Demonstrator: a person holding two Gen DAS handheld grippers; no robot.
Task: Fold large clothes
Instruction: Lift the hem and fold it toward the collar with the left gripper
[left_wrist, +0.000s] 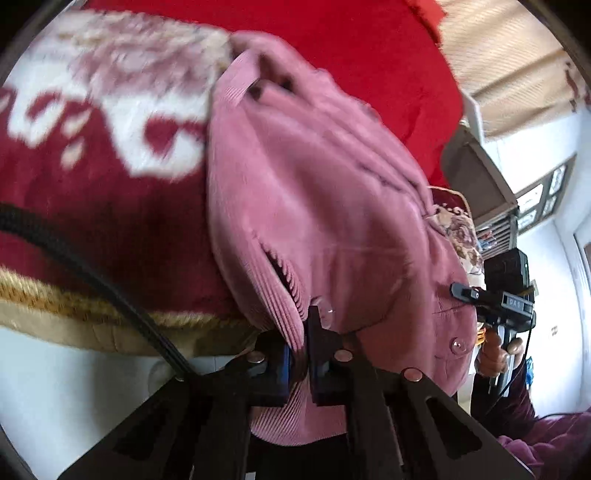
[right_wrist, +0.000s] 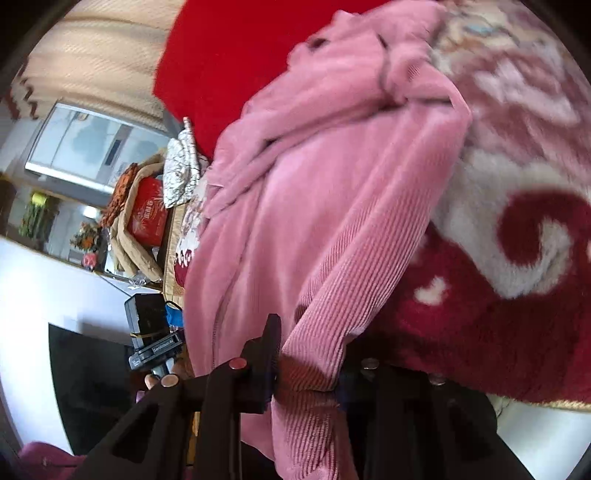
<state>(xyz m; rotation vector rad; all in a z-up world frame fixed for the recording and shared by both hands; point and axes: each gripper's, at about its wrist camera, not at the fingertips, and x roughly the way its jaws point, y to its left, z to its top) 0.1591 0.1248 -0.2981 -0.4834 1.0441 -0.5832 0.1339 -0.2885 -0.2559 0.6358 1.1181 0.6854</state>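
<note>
A large pink corduroy garment (left_wrist: 314, 206) lies bunched on a red and white patterned blanket (left_wrist: 110, 155). My left gripper (left_wrist: 301, 339) is shut on the garment's ribbed hem at the blanket's near edge. In the right wrist view the same garment (right_wrist: 314, 206) hangs over the blanket (right_wrist: 517, 295), and my right gripper (right_wrist: 306, 369) is shut on a ribbed edge of it. The right gripper also shows in the left wrist view (left_wrist: 480, 295) at the garment's right side. The left gripper shows in the right wrist view (right_wrist: 155, 354) at the lower left.
A plain red cloth (left_wrist: 351, 55) lies beyond the garment. A black cable (left_wrist: 92, 273) crosses the blanket at left. A floral cushion (left_wrist: 458, 229) sits at the right. In the right wrist view a red box (right_wrist: 147, 218), a window (right_wrist: 85, 144) and clutter stand at left.
</note>
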